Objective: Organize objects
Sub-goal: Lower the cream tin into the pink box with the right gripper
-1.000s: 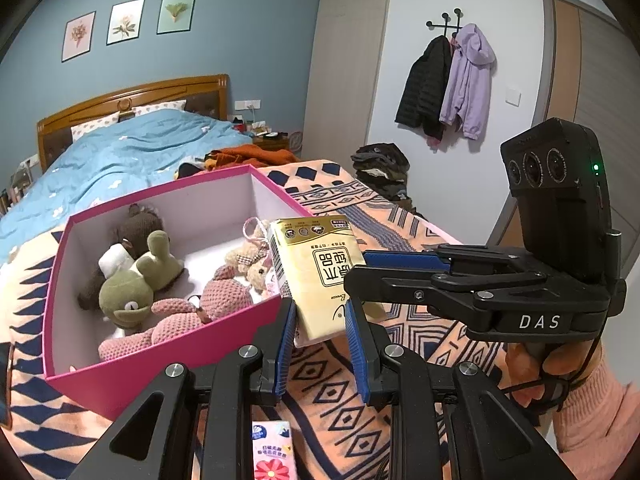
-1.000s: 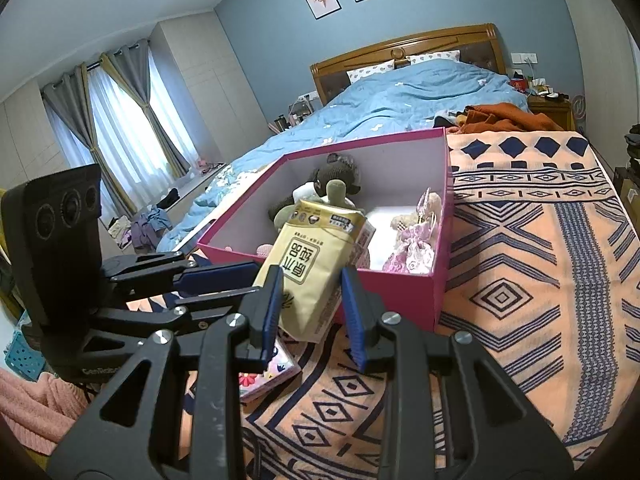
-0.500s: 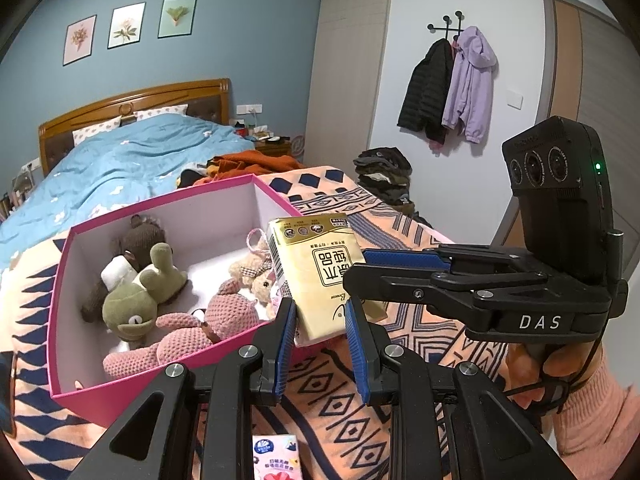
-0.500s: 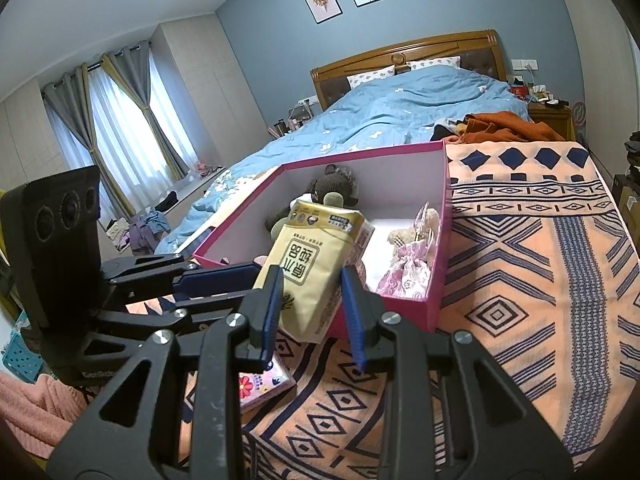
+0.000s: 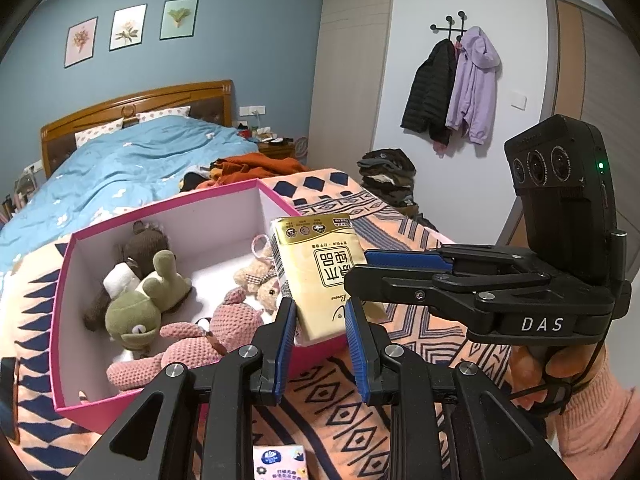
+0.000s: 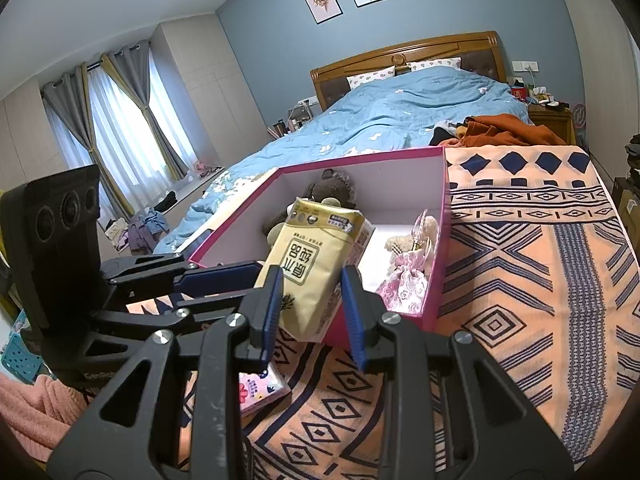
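Observation:
Both grippers hold one yellow tissue pack [image 5: 320, 276] between them, above the near edge of a pink box [image 5: 68, 264]. My left gripper [image 5: 320, 316] is shut on the pack's lower end. My right gripper [image 6: 310, 300] is shut on the same pack [image 6: 312, 264] from the other side. In the box lie a green frog plush [image 5: 140, 312], a brown bear [image 5: 140, 244], a pink knitted toy [image 5: 192, 340] and a small beige bear [image 5: 256, 280]. A small flowered tissue packet [image 6: 260, 392] lies on the blanket below.
The box sits on an orange patterned blanket [image 6: 540, 260] over the foot of a bed with a blue duvet [image 6: 400, 116]. Orange clothes [image 6: 508, 130] lie behind the box. Jackets [image 5: 452, 88] hang on the right wall.
Both grippers and the tissue pack have risen and shifted slightly relative to the pink box, which now sits lower in both views. Both stay shut on the pack.

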